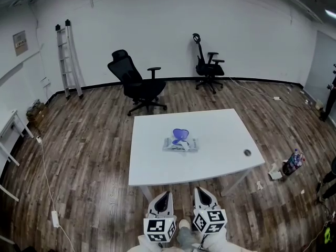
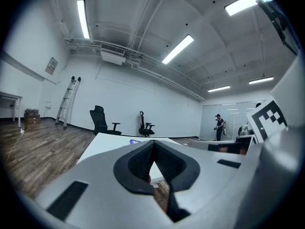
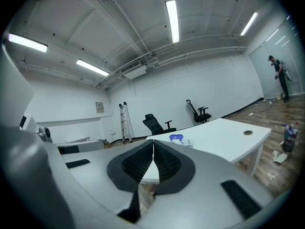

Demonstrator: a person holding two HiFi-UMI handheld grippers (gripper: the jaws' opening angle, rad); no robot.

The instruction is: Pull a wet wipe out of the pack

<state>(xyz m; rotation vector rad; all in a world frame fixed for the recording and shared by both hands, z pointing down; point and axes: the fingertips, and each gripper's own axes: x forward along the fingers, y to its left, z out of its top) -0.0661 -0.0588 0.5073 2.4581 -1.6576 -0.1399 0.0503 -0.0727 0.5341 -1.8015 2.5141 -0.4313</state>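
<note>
The wet wipe pack [image 1: 180,144] lies near the middle of the white table [image 1: 220,156], with a blue heart-shaped lid [image 1: 180,135] standing up on it. From the right gripper view the pack [image 3: 183,140] shows small and far off. Both grippers hang low in front of the table's near edge, well short of the pack. My left gripper [image 1: 163,198] is shut with nothing in it, its pads [image 2: 143,162] meeting at the tips. My right gripper [image 1: 203,195] is shut and empty too, its pads [image 3: 164,160] touching at the tips.
A round cable hole [image 1: 247,152] sits near the table's right edge. Two black office chairs [image 1: 135,83] [image 1: 208,64] stand behind the table, a ladder [image 1: 68,56] leans at the left wall. A bottle and litter [image 1: 290,164] lie on the floor to the right. A person [image 2: 219,126] stands far off.
</note>
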